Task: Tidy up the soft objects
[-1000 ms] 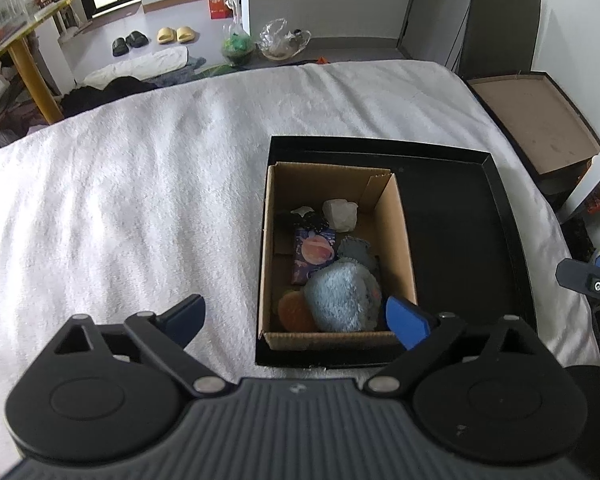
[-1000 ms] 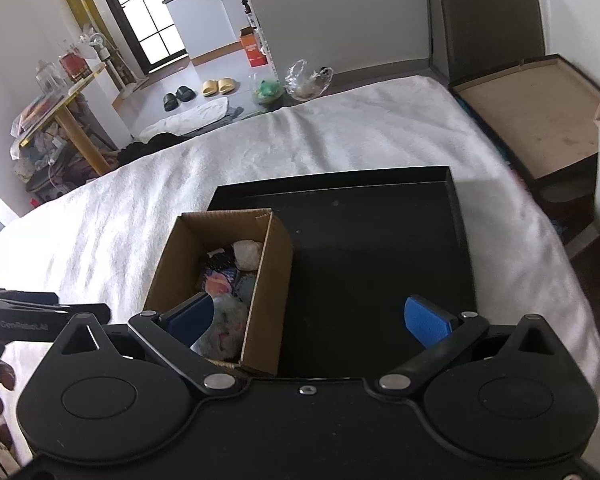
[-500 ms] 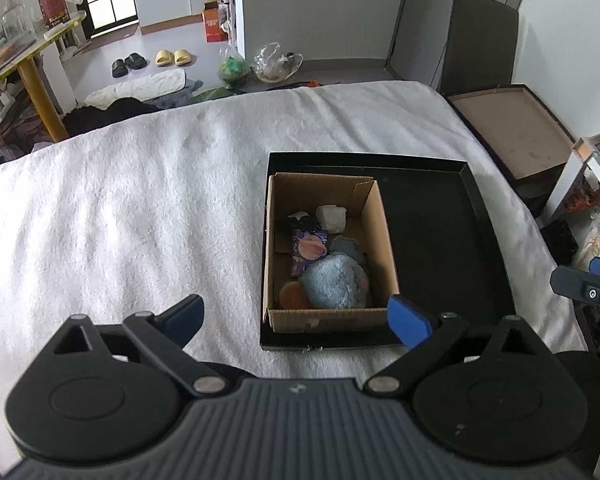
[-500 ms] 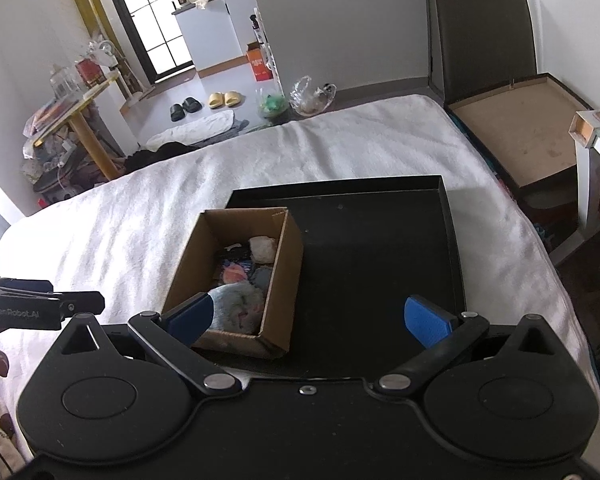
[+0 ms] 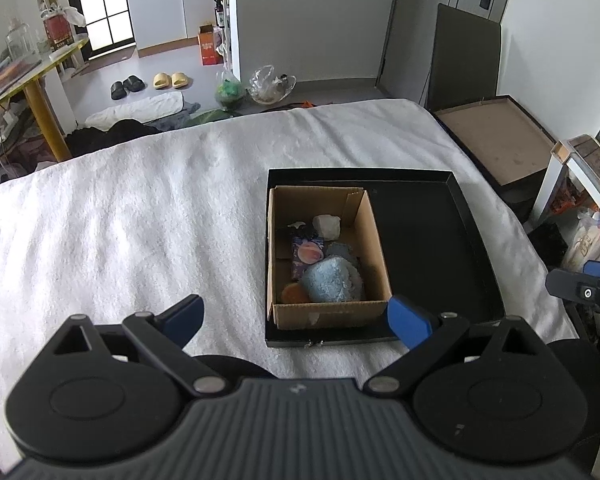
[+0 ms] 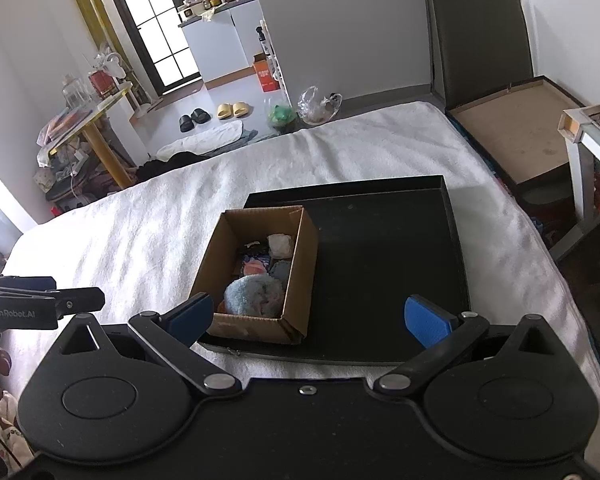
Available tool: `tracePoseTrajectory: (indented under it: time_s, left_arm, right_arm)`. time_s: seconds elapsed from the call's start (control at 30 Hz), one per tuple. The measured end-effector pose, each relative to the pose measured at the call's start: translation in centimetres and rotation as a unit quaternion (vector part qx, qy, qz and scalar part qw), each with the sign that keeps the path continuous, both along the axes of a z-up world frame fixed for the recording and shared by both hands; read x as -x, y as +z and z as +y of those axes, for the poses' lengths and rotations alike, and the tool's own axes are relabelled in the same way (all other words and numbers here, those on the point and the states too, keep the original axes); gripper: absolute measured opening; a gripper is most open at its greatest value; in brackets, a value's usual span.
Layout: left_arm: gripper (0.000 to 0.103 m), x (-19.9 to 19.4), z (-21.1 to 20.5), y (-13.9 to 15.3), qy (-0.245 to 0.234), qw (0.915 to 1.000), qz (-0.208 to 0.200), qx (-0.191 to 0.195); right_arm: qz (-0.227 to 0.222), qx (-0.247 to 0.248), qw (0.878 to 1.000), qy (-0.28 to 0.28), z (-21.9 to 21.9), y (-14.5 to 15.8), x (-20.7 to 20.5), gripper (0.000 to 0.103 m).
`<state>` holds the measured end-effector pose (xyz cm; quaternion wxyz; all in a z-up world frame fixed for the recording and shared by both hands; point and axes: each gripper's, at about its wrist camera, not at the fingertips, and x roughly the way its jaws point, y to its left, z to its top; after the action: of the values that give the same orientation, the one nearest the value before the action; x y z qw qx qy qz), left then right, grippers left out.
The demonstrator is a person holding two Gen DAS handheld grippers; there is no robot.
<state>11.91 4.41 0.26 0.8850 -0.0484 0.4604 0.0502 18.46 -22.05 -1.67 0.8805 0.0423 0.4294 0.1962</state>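
Observation:
A brown cardboard box (image 5: 374, 236) (image 6: 300, 264) stands in the left part of a shallow black tray (image 5: 432, 240) (image 6: 384, 264) on a white-towelled surface. Inside it lie several soft items: a fluffy light-blue one (image 5: 332, 282) (image 6: 254, 294), an orange one (image 5: 294, 293), a patterned pouch (image 5: 308, 254) and a small white lump (image 5: 327, 226) (image 6: 281, 245). My left gripper (image 5: 294, 318) is open and empty, held back in front of the tray's near edge. Over that same near edge my right gripper (image 6: 308, 316) hangs open, holding nothing.
The white towel (image 5: 140, 216) (image 6: 148, 232) spreads wide to the left of the tray. A second open box (image 5: 496, 136) (image 6: 516, 128) sits on the floor at the right, beside a white table (image 6: 588, 136). A yellow-legged table (image 5: 40, 92) stands far left. Slippers and bags lie on the floor beyond.
Both grippers have pulled back and up from the box, which now looks smaller and farther. Both stay open. The box's contents have not moved.

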Motion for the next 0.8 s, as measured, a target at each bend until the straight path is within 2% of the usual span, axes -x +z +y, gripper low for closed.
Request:
tracePoseTrajectory:
  time_s: [0.17,0.27,0.8]
  left_arm:
    - [0.098,0.8,0.1,0.5,0.001,0.9999,-0.006,0.009]
    - [0.098,1.4,-0.2,1.1,-0.003,1.0,-0.008,0.0]
    - [0.098,4.7,-1.6,4.8,-0.018,0.9981,-0.059,-0.009]
  right_arm:
    - [-0.007,-0.005,1.0,0.0,-0.2,0.5,0.9,0.103]
    - [-0.007,-0.004,1.0,-0.003,-0.3,0.7,1.4,0.103]
    - [-0.031,-0.002,1.0,0.0,-0.4,2.8,3.9,0.103]
